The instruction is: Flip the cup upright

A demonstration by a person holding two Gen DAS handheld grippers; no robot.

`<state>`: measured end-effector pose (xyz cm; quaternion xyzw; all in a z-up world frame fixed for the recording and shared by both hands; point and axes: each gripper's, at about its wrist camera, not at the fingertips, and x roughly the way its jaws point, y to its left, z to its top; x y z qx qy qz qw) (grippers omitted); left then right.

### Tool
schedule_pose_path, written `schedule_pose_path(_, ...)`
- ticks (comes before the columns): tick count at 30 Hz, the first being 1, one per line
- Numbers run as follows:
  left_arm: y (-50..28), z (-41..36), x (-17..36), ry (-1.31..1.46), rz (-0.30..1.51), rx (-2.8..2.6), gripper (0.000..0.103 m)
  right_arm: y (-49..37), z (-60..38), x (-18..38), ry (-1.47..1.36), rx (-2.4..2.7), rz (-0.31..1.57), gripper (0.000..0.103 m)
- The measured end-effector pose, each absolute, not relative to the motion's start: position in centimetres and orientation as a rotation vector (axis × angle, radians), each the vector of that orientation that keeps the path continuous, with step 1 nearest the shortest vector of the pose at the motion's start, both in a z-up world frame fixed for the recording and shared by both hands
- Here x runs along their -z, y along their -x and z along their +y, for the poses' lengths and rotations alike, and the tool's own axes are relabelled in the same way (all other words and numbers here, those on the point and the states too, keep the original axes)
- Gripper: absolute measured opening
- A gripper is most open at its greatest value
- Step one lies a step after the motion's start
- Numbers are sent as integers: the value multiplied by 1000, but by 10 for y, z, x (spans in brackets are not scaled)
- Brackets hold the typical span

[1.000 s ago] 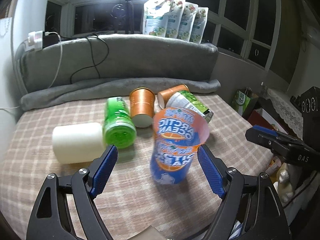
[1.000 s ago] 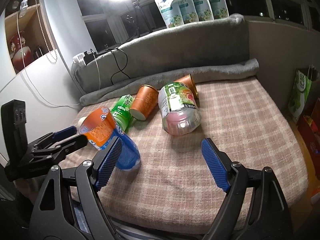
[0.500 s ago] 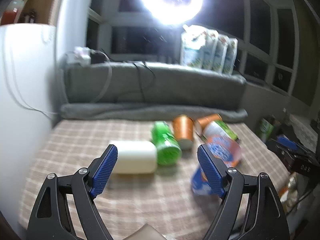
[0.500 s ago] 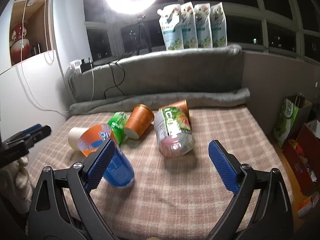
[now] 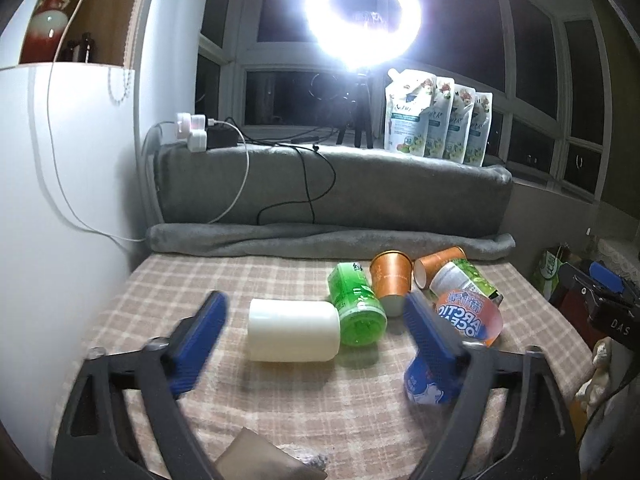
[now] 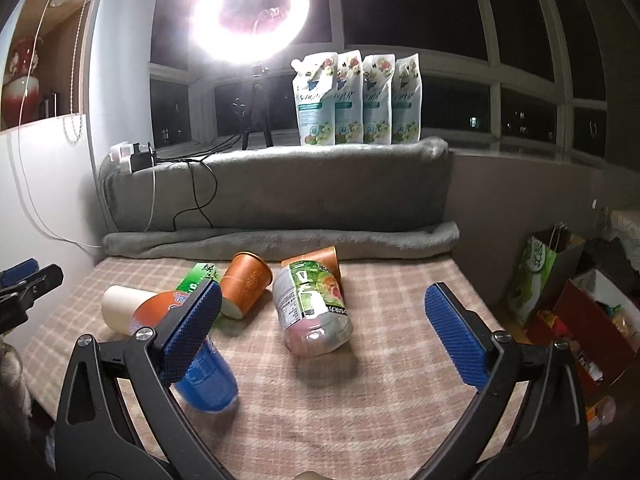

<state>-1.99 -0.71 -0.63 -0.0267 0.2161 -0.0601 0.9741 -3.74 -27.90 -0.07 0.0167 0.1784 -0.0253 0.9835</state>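
Observation:
A blue and orange "Arctic Ocean" cup (image 5: 466, 322) stands upright on its blue base, leaning a little, partly behind my left gripper's right finger; it also shows in the right wrist view (image 6: 208, 380). Several cups lie on their sides behind it: a white cup (image 5: 292, 335), a green cup (image 5: 356, 306), two orange cups (image 5: 392, 280), (image 5: 438, 266) and a clear labelled cup (image 6: 314, 308). My left gripper (image 5: 312, 344) is open and empty, above the table. My right gripper (image 6: 320, 338) is open and empty.
The checked cloth table (image 5: 256, 280) is backed by a grey blanket roll (image 5: 328, 236). A white wall (image 5: 60, 220) stands at the left. Bags and boxes (image 6: 560, 292) sit beyond the right edge. A ring light (image 5: 362, 12) and several pouches (image 6: 356, 100) stand behind.
My left gripper has pulled back and up, away from the blue and orange cup, which now stands free. My right gripper has also drawn back and risen.

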Motion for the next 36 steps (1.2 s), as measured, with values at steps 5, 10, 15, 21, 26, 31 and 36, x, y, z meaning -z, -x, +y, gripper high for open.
schedule_pose_path(5,26,-8,2,48,400,113,99,38,-278,0,-33,55,351,103)
schedule_pose_path(10,26,-9,-1,44,389,113,102,37,-278,-3,-34,64,345,103)
schedule_pose_path(15,26,-9,-1,46,388,111,102,37,-277,-4,-30,70,336,103)
schedule_pose_path(21,27,-10,0,40,390,113,102,37,-277,-4,-29,71,334,103)
schedule_pose_path(26,27,-11,0,40,391,115,102,36,-277,-4,-29,73,334,103)
schedule_pose_path(31,27,-12,0,39,393,115,102,36,-277,-4,-27,74,333,103)
schedule_pose_path(36,26,-12,1,40,394,117,102,36,-277,-4,-28,73,333,103)
